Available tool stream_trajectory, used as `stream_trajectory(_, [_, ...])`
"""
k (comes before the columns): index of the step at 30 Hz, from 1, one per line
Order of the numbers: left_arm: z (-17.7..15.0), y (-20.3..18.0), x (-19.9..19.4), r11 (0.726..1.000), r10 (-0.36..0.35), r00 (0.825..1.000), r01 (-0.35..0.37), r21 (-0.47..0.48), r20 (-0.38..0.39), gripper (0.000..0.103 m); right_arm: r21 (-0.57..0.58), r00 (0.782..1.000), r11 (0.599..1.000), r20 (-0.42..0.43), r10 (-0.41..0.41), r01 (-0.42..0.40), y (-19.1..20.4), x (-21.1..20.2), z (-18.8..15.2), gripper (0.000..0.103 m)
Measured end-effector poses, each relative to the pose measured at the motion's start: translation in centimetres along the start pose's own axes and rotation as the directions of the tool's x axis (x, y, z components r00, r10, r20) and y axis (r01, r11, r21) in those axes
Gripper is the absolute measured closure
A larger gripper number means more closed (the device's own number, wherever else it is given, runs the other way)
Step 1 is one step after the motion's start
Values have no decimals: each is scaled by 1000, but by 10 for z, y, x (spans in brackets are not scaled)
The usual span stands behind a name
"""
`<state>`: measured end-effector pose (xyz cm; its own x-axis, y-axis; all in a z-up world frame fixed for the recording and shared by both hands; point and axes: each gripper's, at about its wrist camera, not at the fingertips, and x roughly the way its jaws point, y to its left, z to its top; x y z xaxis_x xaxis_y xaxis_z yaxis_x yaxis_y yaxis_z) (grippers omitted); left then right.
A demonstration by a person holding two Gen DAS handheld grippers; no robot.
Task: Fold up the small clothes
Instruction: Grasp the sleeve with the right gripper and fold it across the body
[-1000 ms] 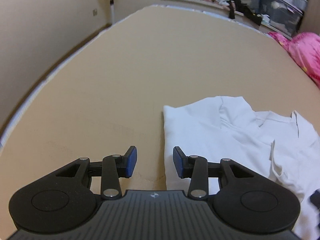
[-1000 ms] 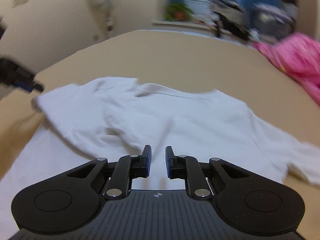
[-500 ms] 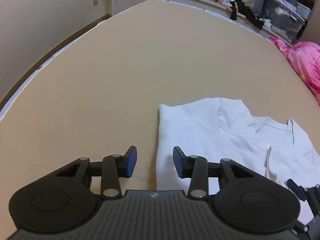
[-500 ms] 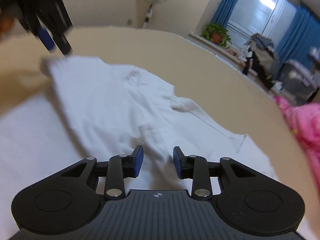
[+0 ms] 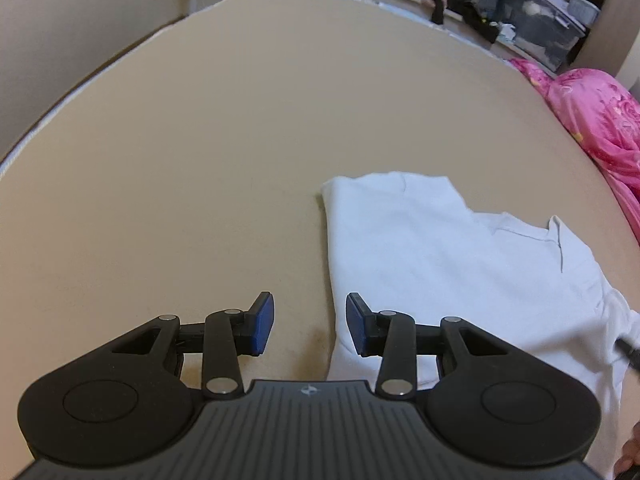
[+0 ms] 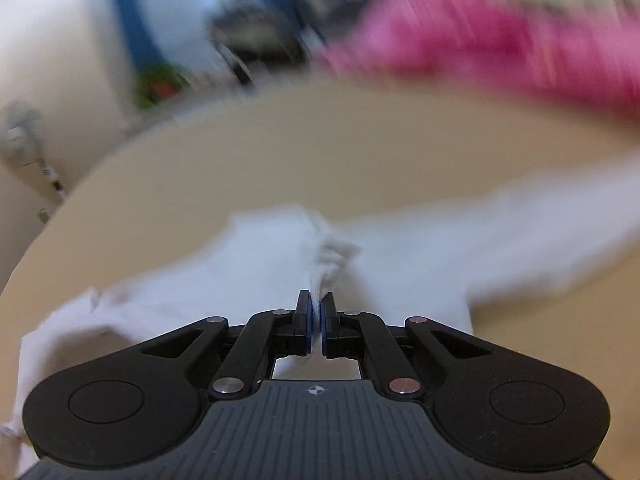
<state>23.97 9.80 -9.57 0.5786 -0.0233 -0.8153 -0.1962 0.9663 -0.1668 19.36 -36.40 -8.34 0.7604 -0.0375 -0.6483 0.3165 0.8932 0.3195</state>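
A white shirt [image 5: 440,260] lies partly folded on the beige bed [image 5: 200,140], with a straight folded edge on its left. My left gripper [image 5: 309,316] hovers open over that edge near the hem. One pad is above the bed, the other above the cloth, and nothing is between them. The right wrist view is blurred by motion. There my right gripper [image 6: 316,316] has its jaws closing, and a bunched ridge of the white shirt [image 6: 324,264] is pinched between the blue pads. The rest of the shirt spreads to both sides.
A pink quilt [image 5: 592,120] lies at the bed's right side. Beyond the far edge, a sill holds a plant, clothes and a grey storage box [image 5: 540,28]. A wall runs along the left. A standing fan [image 6: 20,140] is by that wall.
My left gripper crept forward and lower along the shirt's left edge, still open. My right gripper swung and rolled, opened wider, then closed on a fold of the shirt.
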Motion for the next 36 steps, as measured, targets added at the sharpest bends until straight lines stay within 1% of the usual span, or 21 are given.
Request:
stream_trajectory(4, [-1,-7,-3,998,-61,998,61,15,6,58,180,996,983,-65,56,-44,-37,11,2,91])
stream_trajectory(6, [-4,-12,0,993,-114,993,115,19,-22,58,189,997,981,-49,56,-45,-42,11,7,84])
stream_trajectory(8, [-10,-17,11,993,-110,991,113,37,-73,58,208,996,976,-59,70,-57,-46,16,10,84])
stream_trajectory(10, [-17,-21,26,995,-39,990,52,90,-136,78,267,994,962,-70,79,-58,-50,20,12,90])
stream_trajectory(11, [-19,-21,29,994,-33,988,48,101,-148,84,286,993,955,-62,96,-74,-51,16,11,99])
stream_trajectory(13, [-16,-17,24,995,-47,990,58,86,-132,92,304,991,943,49,127,-136,-45,1,14,99])
stream_trajectory(15, [-11,-13,18,996,-41,992,49,70,-118,92,256,956,933,215,200,-253,-38,-28,19,99])
stream_trajectory(16, [-10,-12,18,997,-31,992,40,69,-126,93,218,941,938,265,209,-270,-35,-38,21,99])
stream_trajectory(17, [-9,-11,20,997,-16,991,26,77,-137,92,218,942,941,273,195,-258,-36,-39,20,99])
stream_trajectory(19, [-9,-12,25,995,10,988,5,97,-157,92,262,988,959,135,74,-108,-45,-18,16,96])
stream_trajectory(20, [-9,-13,25,994,12,987,5,105,-160,90,268,1000,963,13,-3,-1,-51,-1,13,93])
stream_trajectory(21, [-8,-14,23,994,19,987,-1,113,-160,85,283,994,955,-75,-74,92,-60,9,8,94])
stream_trajectory(23, [-4,-14,17,993,38,989,-21,120,-141,82,313,995,944,-54,-88,101,-67,2,5,93])
stream_trajectory(25, [-5,-9,4,992,35,996,-26,122,-76,82,182,983,972,73,-166,150,-47,-18,10,88])
stream_trajectory(27, [-3,-12,-7,991,-20,1000,22,129,-18,82,128,971,985,194,-143,120,-37,-36,13,85])
stream_trajectory(29, [-1,-17,-7,989,-76,997,78,122,-22,82,110,975,994,218,-44,20,-35,-39,13,85])
stream_trajectory(31, [-5,-20,3,989,-75,995,83,125,-64,82,126,994,989,84,69,-80,-39,-17,11,80])
stream_trajectory(32, [-7,-21,12,989,-50,993,64,135,-105,82,138,996,987,-36,82,-77,-44,-1,7,80])
stream_trajectory(33, [-11,-22,21,987,-14,990,36,157,-141,82,129,989,992,-145,31,-12,-47,13,2,89])
stream_trajectory(34, [-14,-25,25,981,30,990,-3,196,-137,82,143,989,990,-146,12,9,-53,14,-4,95])
stream_trajectory(36, [-13,-29,23,976,47,991,-19,218,-122,81,158,993,988,-117,20,-2,-54,4,1,89])
